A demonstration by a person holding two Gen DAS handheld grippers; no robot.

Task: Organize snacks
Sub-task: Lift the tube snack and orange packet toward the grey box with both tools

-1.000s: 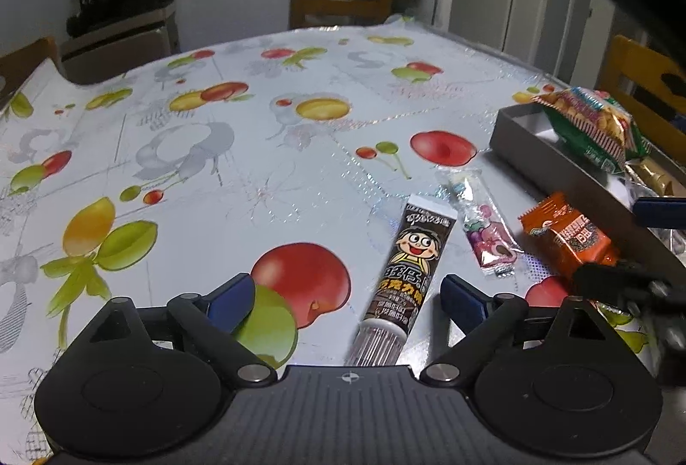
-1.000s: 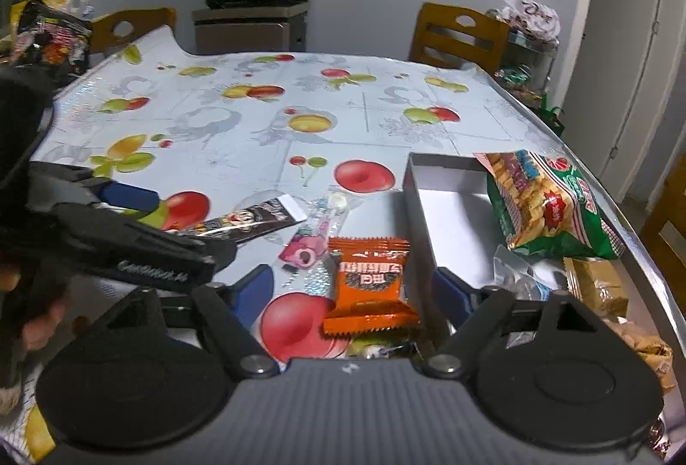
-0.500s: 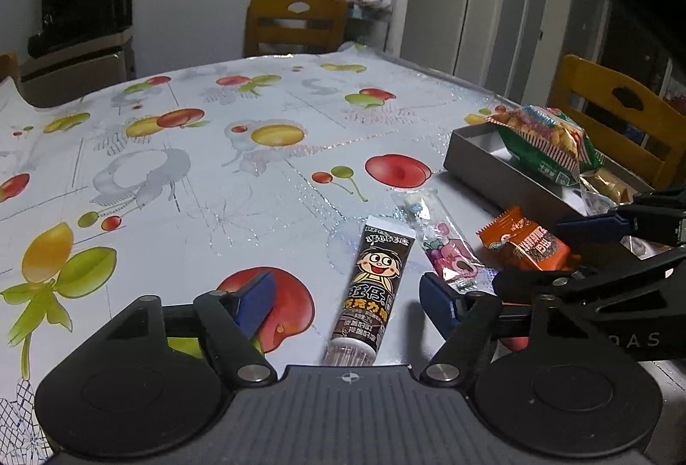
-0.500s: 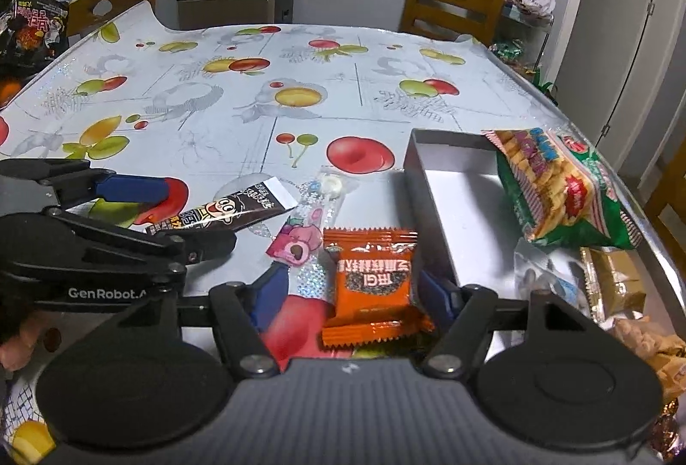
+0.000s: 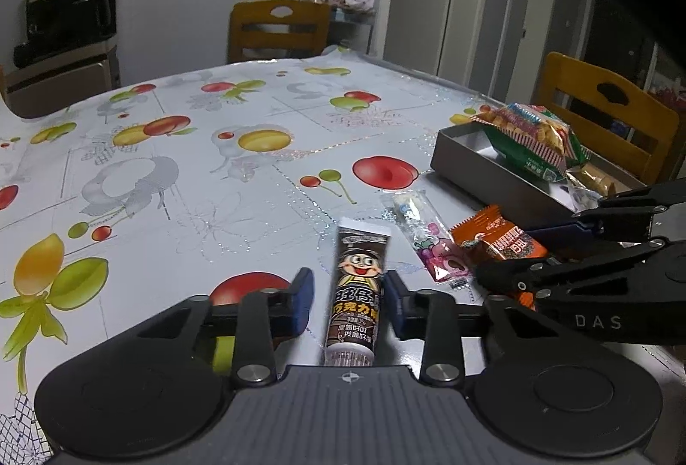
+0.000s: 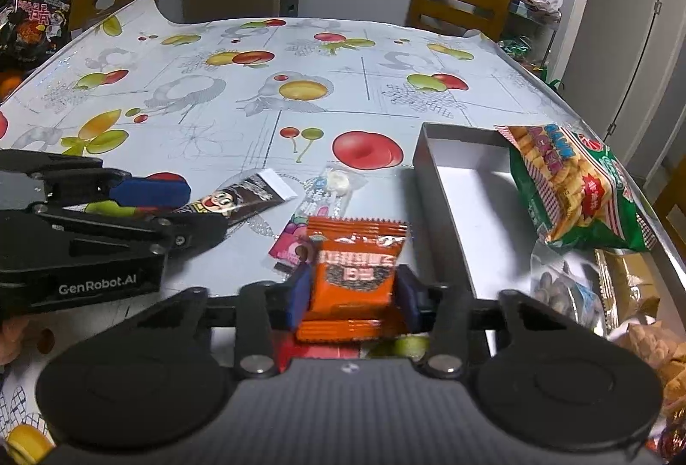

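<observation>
Left of the grey box (image 6: 446,208), both grippers closing on snacks lying on the table (image 5: 214,173).

Box holds green cracker bag (image 6: 574,190), rest mostly free. Right gripper (image 6: 352,295): jaws narrowed onto orange packet (image 6: 353,276), just left of box, seemingly gripped. Left gripper (image 5: 348,304): jaws nearly closed around brown chocolate tube (image 5: 358,293), further left of box; contact unclear. Pink candy wrapper (image 5: 428,242) lies between the two, loose. Tip: squeeze each at mid-body, lift straight, drop orange packet in box's free end.
</observation>
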